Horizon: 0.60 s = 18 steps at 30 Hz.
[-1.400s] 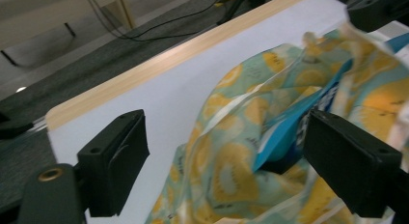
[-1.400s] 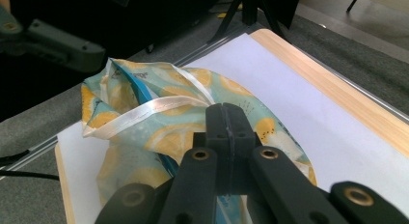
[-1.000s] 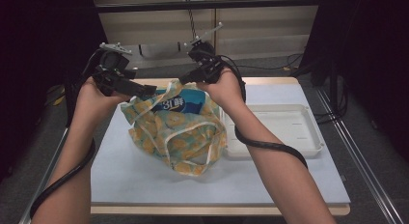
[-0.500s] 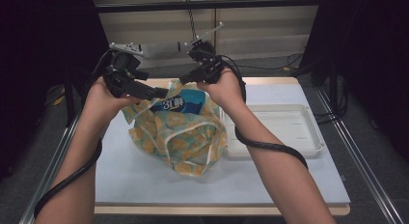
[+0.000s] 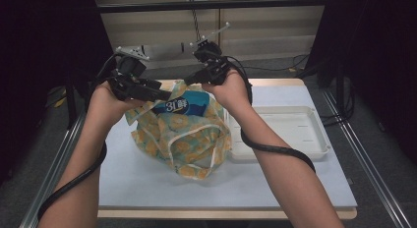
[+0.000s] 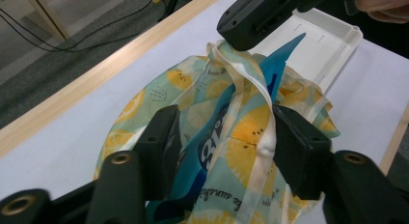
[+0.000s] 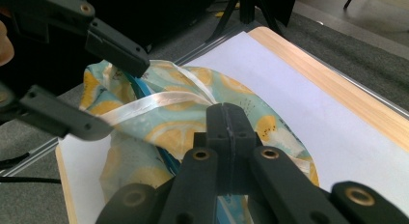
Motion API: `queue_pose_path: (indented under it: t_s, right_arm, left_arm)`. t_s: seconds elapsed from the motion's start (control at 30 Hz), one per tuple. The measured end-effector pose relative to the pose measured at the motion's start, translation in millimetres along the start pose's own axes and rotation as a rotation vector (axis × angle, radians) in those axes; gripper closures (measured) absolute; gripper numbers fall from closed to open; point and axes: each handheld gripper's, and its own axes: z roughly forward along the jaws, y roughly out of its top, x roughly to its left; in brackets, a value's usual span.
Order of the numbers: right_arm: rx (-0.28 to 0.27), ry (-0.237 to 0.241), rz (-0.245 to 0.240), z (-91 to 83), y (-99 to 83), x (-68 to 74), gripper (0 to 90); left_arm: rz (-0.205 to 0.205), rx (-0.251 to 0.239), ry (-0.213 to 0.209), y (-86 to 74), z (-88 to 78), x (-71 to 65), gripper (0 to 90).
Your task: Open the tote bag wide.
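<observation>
I held one tool in each hand over the white worktop (image 5: 147, 181), working at the pale fabric bag printed with yellow lemons and trimmed in cream ribbon (image 5: 184, 139). The bag sat on the worktop near its far edge, just left of the shallow white plastic tray (image 5: 300, 144), its right side touching or nearly touching the tray's rim. A blue plastic packet with white lettering (image 5: 179, 106) stuck up out of the bag's mouth.

My right tool (image 5: 191, 80) was raised at the far side of the bag's mouth. In the right gripper view its jaws stood pressed together, and the bag's edge ran straight up to them, so they appeared clamped on the fabric, though I could not see the cloth between the pads. In the left gripper view the same tool (image 6: 226, 38) sat right at the gathered cream ribbon at the top of the bag.

My left tool (image 5: 164, 94) reached in from the left at the near side of the opening. Its jaws had just been closing, and in the left gripper view they stood partly apart, one on each side of the bag's rim, with lemon cloth, a cream ribbon strip (image 6: 263, 137) and the blue packet (image 6: 212, 147) between them. The right pad lay against the ribbon; whether the left pad pressed on anything I could not tell.
</observation>
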Motion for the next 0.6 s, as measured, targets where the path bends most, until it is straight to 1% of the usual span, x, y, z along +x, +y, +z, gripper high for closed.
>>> queue_pose_path:
  t_s: [0.03, 0.07, 0.1, 0.13, 0.17, 0.2, 0.23, 0.3, 0.37, 0.43, 0.5, 0.53, 0.57, 0.6]
  right_arm:
    - [-0.003, 0.006, 0.002, 0.0, -0.2, -0.1, 90.0]
    - [-0.002, 0.006, 0.005, -0.2, -0.3, 0.0, 90.0]
    - [-0.003, 0.009, 0.004, -0.4, -0.5, -0.2, 90.0]
    - [-0.006, 0.011, 0.009, -0.5, -0.7, -0.2, 90.0]
    - [-0.007, 0.013, 0.008, -0.5, -0.9, -0.5, 90.0]
    - [-0.006, 0.018, 0.005, -0.9, -1.3, -0.9, 90.0]
    - [-0.008, 0.020, 0.005, -0.8, -1.6, -1.3, 90.0]
    - [-0.005, 0.024, 0.001, -1.3, -2.4, -1.7, 90.0]
    - [-0.010, 0.040, 0.008, -1.0, -3.4, -1.5, 90.0]
    - [-0.008, 0.043, -0.001, -1.4, -4.2, -1.9, 90.0]
    - [-0.007, 0.043, -0.002, -1.9, -4.4, -2.2, 90.0]
    - [-0.009, 0.042, 0.006, -2.2, -4.4, -2.4, 90.0]
    - [-0.009, 0.047, 0.009, -2.7, -4.5, -2.7, 90.0]
    - [-0.010, 0.049, 0.010, -3.1, -4.5, -2.8, 90.0]
  left_arm:
    - [0.010, -0.002, 0.009, -0.2, -0.8, 1.5, 55.5]
    - [-0.004, -0.013, 0.006, -0.9, -1.0, 1.8, 59.9]
    - [-0.016, -0.019, 0.006, -1.7, -0.9, 2.1, 67.3]
    - [-0.026, -0.015, 0.009, -1.8, -1.3, 3.3, 70.3]
    - [-0.018, -0.003, -0.001, -2.1, -2.1, 5.3, 74.8]
    - [-0.025, -0.009, 0.002, -2.5, -2.1, 5.8, 80.3]
    - [-0.031, -0.017, 0.010, -2.7, -3.1, 6.6, 82.5]
    - [-0.040, -0.039, 0.012, -2.7, -6.7, 9.7, 87.6]
    - [-0.045, -0.040, 0.021, -1.5, -9.6, 12.0, 88.6]
    - [-0.038, -0.026, 0.034, 0.6, -11.2, 14.6, 88.9]
    - [-0.046, -0.032, 0.041, 2.4, -11.0, 17.8, 88.9]
    - [-0.054, -0.032, 0.053, 3.3, -10.4, 19.0, 88.8]
    - [-0.049, -0.023, 0.060, 4.4, -10.4, 21.1, 88.8]
    - [-0.049, -0.024, 0.061, 5.3, -9.4, 23.0, 88.8]
